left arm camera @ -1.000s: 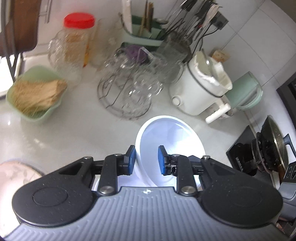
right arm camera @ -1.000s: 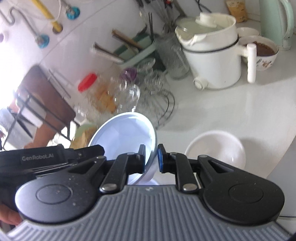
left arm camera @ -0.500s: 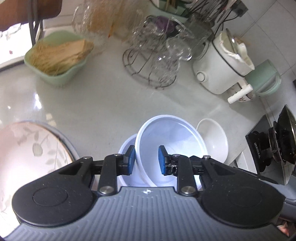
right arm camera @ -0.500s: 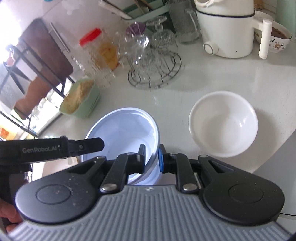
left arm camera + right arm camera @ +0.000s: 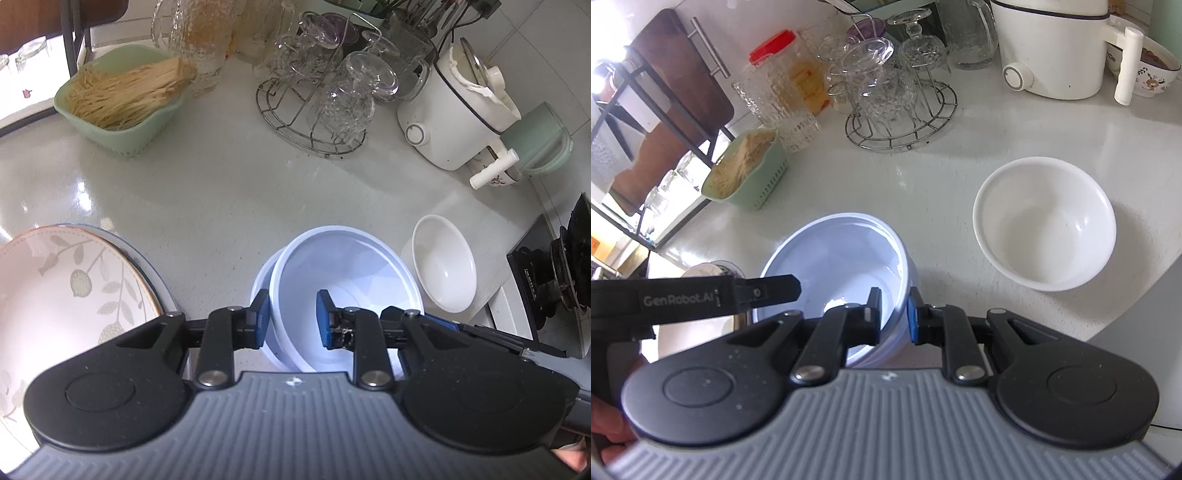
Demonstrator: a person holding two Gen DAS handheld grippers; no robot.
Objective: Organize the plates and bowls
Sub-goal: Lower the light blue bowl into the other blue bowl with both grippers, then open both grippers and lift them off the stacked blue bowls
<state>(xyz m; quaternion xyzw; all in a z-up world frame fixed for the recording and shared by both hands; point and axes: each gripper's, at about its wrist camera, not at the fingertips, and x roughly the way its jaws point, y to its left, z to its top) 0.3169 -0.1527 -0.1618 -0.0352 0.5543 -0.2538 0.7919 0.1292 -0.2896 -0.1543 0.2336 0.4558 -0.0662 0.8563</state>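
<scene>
A pale blue bowl (image 5: 343, 273) sits nested in a second pale blue bowl (image 5: 263, 280) near the counter's front edge; it also shows in the right wrist view (image 5: 842, 254). My left gripper (image 5: 291, 319) straddles its left rim, jaws apart, not clamped. My right gripper (image 5: 894, 314) straddles its right rim, jaws slightly apart around the rim. A white bowl (image 5: 443, 267) stands to the right, also in the right wrist view (image 5: 1045, 225). A leaf-patterned plate (image 5: 55, 295) lies at the left.
A wire rack of glasses (image 5: 325, 92), a green basket of noodles (image 5: 122, 96), a white cooker (image 5: 458, 110) and a green kettle (image 5: 535, 144) stand at the back. A stove (image 5: 554, 277) is at the right. A patterned bowl (image 5: 1156, 70) sits behind the cooker.
The blue bowl came down from a tilted, lifted pose and now rests in the second blue bowl. Both grippers' jaws have widened on its rim.
</scene>
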